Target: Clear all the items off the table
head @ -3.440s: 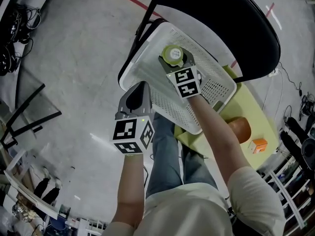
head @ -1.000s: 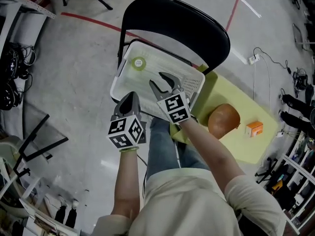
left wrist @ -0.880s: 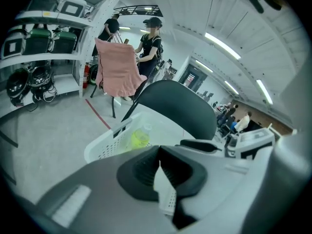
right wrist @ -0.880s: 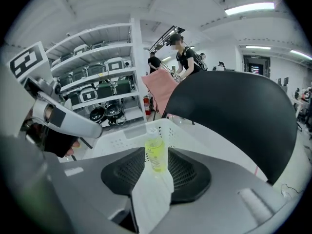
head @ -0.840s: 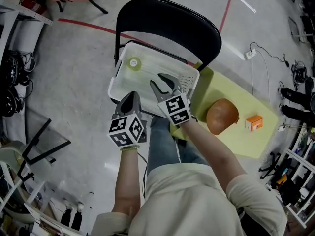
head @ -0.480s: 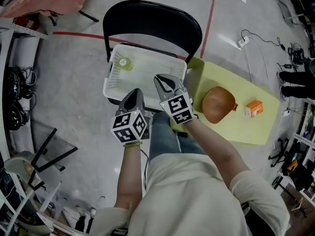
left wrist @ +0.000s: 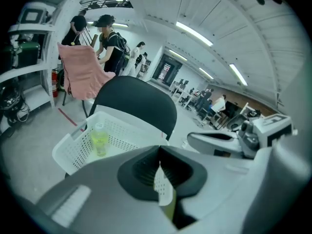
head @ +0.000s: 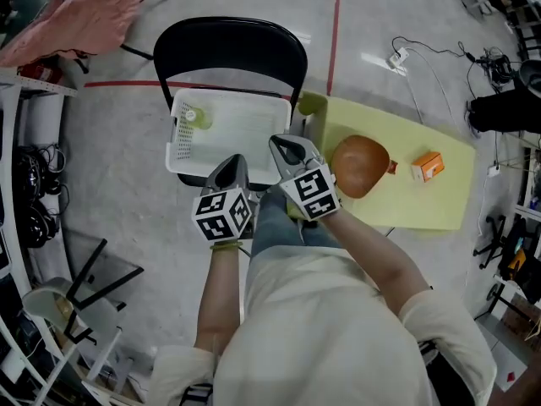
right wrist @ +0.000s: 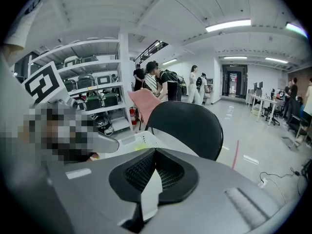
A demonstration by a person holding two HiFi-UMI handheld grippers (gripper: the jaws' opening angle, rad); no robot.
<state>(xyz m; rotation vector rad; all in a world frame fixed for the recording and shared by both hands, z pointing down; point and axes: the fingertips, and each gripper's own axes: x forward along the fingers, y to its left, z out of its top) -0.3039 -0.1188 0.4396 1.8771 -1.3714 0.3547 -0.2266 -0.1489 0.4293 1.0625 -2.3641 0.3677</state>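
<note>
Head view: both grippers are held over the person's lap, in front of the chair. Left gripper (head: 237, 160): jaws together, holding nothing. Right gripper (head: 283, 146): jaws have just been closing and now meet, with nothing between them. Each gripper's own view confirms this: the ribbed black pads touch at the tip, leaving only a thin slit of background below.

Basket (head: 245, 134): white plastic, rectangular, with perforated walls. It sits on the seat of a black chair (head: 228, 45) with a rounded back. Bottle (head: 191, 116): in the basket's far left corner. From above only its green top shows. The left gripper view shows it upright, clear, with yellow-green contents.

Table (head: 439, 201): flat, yellow-green, just right of the chair. On it are a brown dome (head: 359, 165), smooth and glossy, and a small orange box (head: 427, 166) near it but not touching. Neither gripper view shows the tabletop. Cannot tell what the dome is.

Pink cloth (head: 76, 19): cut off by the top left edge in the head view. The left gripper view shows it draped, with people (left wrist: 109, 43) standing behind it. The right gripper view adds shelves (right wrist: 92, 99) and the left gripper's cube (right wrist: 46, 84).
</note>
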